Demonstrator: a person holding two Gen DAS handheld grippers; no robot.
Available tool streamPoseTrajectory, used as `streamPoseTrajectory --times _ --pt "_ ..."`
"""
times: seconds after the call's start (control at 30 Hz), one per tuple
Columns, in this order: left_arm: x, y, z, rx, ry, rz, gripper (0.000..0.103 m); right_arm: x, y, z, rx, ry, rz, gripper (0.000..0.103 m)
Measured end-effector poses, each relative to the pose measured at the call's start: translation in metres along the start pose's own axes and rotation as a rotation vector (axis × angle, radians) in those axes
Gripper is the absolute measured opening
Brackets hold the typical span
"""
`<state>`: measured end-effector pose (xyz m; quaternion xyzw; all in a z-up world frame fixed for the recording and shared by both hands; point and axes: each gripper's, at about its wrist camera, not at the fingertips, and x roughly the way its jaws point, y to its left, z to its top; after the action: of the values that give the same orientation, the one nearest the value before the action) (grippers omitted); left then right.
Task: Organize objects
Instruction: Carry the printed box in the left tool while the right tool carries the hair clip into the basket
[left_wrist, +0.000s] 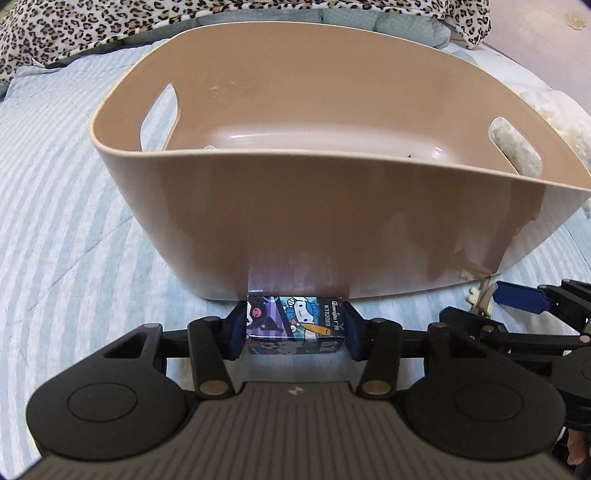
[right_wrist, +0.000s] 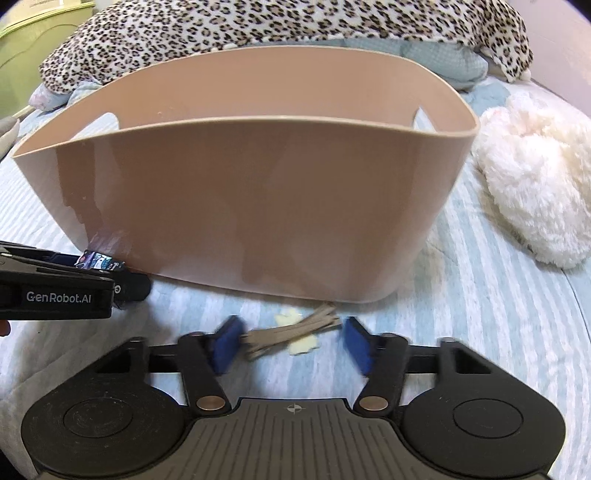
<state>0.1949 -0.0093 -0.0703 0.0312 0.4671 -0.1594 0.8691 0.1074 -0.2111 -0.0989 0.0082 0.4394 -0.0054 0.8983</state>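
A tan plastic basket (left_wrist: 295, 229) with cut-out handles stands on the striped bedspread, seemingly empty; it also shows in the right wrist view (right_wrist: 258, 206). My left gripper (left_wrist: 295, 326) is shut on a small cartoon-printed box (left_wrist: 295, 321), low against the basket's near wall; the box also shows at the left of the right wrist view (right_wrist: 99, 261). My right gripper (right_wrist: 291, 341) is open, its blue pads either side of a tan strap piece with cream flower shapes (right_wrist: 291, 330) lying on the bedspread by the basket's base.
A white fluffy plush (right_wrist: 535, 184) lies to the right of the basket. A leopard-print blanket (right_wrist: 258, 26) and pale blue pillows lie behind it. The blue-striped bedspread (left_wrist: 66, 229) spreads to the left.
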Motion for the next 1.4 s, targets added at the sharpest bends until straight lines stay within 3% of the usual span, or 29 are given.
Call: streamPoseTrajectory --times 0.17,0.37,0.53,0.7,0.93,1.03,1.23,1.4 --pt "-0.015 0.003 -0.005 -0.010 -0.001 0.005 0.052 0.016 0.027 0.020 0.002 -0.002 0.010 0.055" --pt "-0.035 0.007 -0.012 0.013 -0.019 -0.004 0.052 -0.004 0.036 0.020 0.005 -0.024 0.017 0.055" --pt "-0.068 0.001 -0.017 0.068 -0.095 0.005 0.052 -0.030 0.042 0.035 0.002 -0.073 0.033 0.055" --pt "-0.105 -0.010 -0.012 0.108 -0.189 -0.009 0.052 -0.078 0.027 0.027 0.003 -0.150 0.044 0.055" --pt "-0.126 -0.028 0.021 0.099 -0.304 0.013 0.052 -0.105 0.010 0.052 0.044 -0.260 0.042 0.055" --pt "-0.133 -0.030 0.035 0.093 -0.361 0.069 0.052 -0.110 0.009 0.073 0.045 -0.302 0.042 0.055" --pt "-0.118 -0.042 0.072 0.111 -0.399 0.127 0.052 -0.106 0.015 0.109 0.015 -0.371 0.010 0.055" --pt "-0.084 -0.043 0.090 0.098 -0.336 0.157 0.052 -0.085 0.020 0.126 -0.013 -0.351 -0.004 0.055"
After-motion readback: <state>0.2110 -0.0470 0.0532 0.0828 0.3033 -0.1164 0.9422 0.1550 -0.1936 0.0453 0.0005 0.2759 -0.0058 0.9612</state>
